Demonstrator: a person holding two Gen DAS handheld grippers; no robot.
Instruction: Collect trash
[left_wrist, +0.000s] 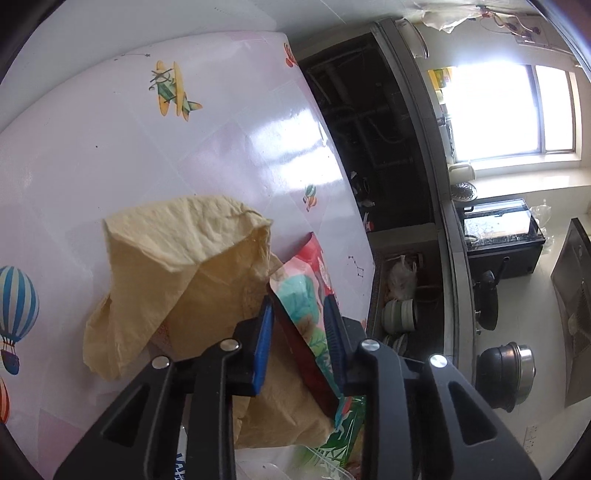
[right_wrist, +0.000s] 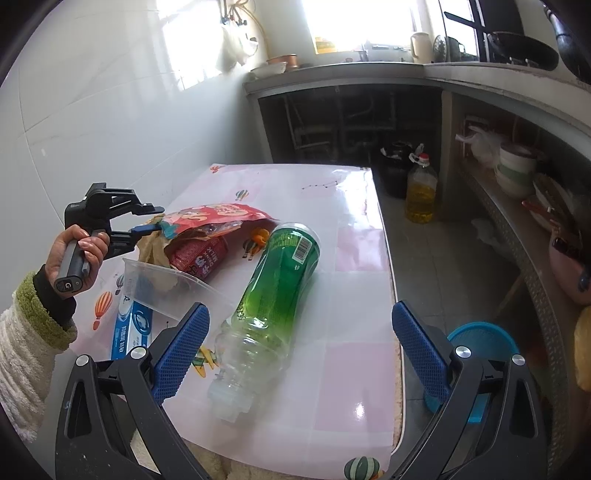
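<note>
My left gripper (left_wrist: 299, 310) is shut on a red and teal snack wrapper (left_wrist: 310, 291), its edge between the blue pads. A crumpled yellow paper bag (left_wrist: 177, 266) lies right beside it. In the right wrist view the left gripper (right_wrist: 155, 225) holds the same wrapper (right_wrist: 214, 218) above the table. My right gripper (right_wrist: 301, 339) is open and empty, its jaws wide on either side of an empty green plastic bottle (right_wrist: 273, 291) that lies on its side below it. A clear plastic container (right_wrist: 166, 291) and a blue toothpaste box (right_wrist: 129, 332) lie at the left.
The table (right_wrist: 351, 266) has a pink cartoon cloth and stands against a white tiled wall. A blue basket (right_wrist: 480, 354) stands on the floor at the table's right edge. An oil bottle (right_wrist: 421, 188) stands farther back. Counter shelves with bowls (right_wrist: 513, 170) run along the right.
</note>
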